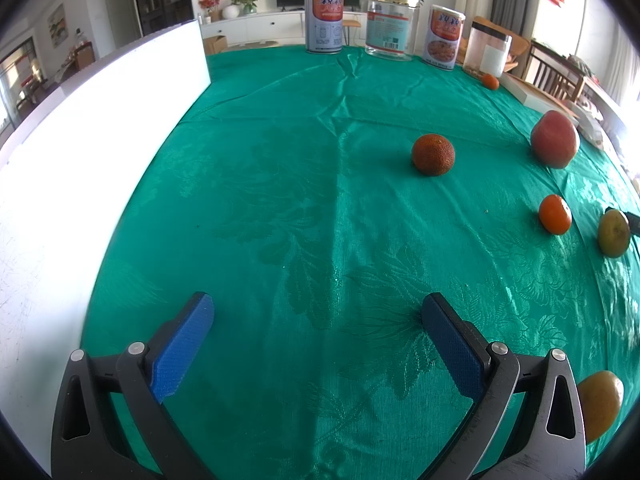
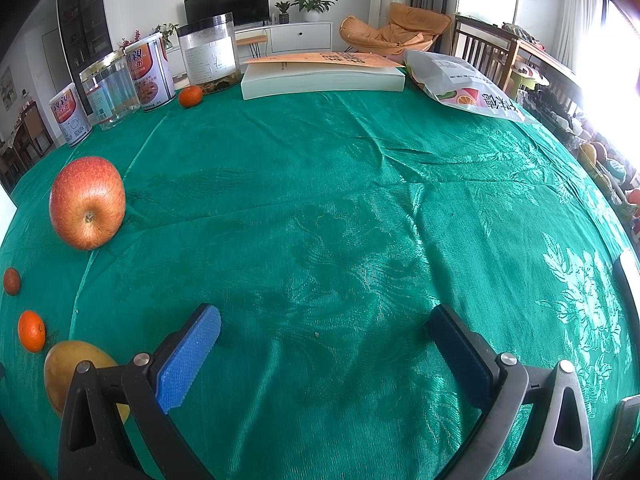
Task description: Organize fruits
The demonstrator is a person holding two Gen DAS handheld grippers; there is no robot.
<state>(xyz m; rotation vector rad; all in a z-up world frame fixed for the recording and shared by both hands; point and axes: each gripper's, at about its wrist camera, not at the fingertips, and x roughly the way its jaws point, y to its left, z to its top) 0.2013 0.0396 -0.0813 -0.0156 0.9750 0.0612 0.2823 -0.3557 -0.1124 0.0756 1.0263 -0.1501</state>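
Fruits lie loose on a green tablecloth (image 1: 304, 200). In the left wrist view a dark orange (image 1: 433, 154), a red apple (image 1: 555, 140), a small tangerine (image 1: 555, 214), a yellow-green fruit (image 1: 613, 233) and a yellow mango (image 1: 600, 404) sit to the right. My left gripper (image 1: 318, 312) is open and empty above bare cloth. In the right wrist view the apple (image 2: 87, 202), a tangerine (image 2: 31, 331), a dark small fruit (image 2: 11, 281) and the mango (image 2: 64, 364) lie left. My right gripper (image 2: 326, 324) is open and empty.
Tins (image 1: 324, 20) and clear jars (image 1: 392, 26) stand along the far edge, with another tangerine (image 2: 190, 96) beside them. A white board (image 1: 100, 128) borders the left. A thick book (image 2: 322, 76) and a snack bag (image 2: 460, 84) lie at the back right.
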